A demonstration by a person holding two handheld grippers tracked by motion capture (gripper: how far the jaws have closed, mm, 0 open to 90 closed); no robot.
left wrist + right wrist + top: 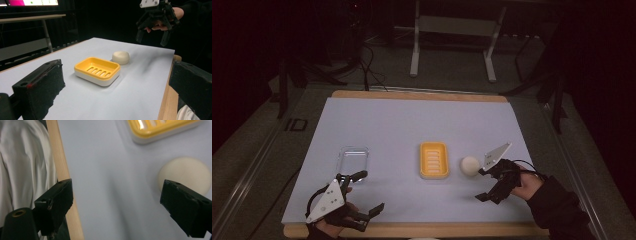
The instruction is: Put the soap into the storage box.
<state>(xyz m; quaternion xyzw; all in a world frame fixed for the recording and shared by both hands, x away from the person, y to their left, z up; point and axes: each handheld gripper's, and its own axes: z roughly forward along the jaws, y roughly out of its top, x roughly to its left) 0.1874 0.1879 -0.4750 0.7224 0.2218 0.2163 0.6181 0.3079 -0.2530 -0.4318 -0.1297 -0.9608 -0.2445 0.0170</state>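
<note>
A yellow soap dish [433, 160] [97, 70] [162, 128] with a slotted insert sits in the middle of the pale mat. A round white soap bar [470, 166] [120, 57] [185, 173] lies just right of it, apart from the dish. My right gripper [481, 184] [120, 205] hovers open right beside the soap on its near right side, nothing between its jaws; the left gripper view shows this right gripper [152, 37] raised beyond the soap. My left gripper [369, 192] [115, 87] is open near the mat's front left, pointing toward the dish.
A clear plastic lid or tray [353, 157] lies left of the dish, just beyond my left gripper. The pale mat [412, 125] covers a wooden table whose front edge [60, 165] shows next to light clothing [25, 170]. Dark floor and a metal stand [452, 30] lie behind.
</note>
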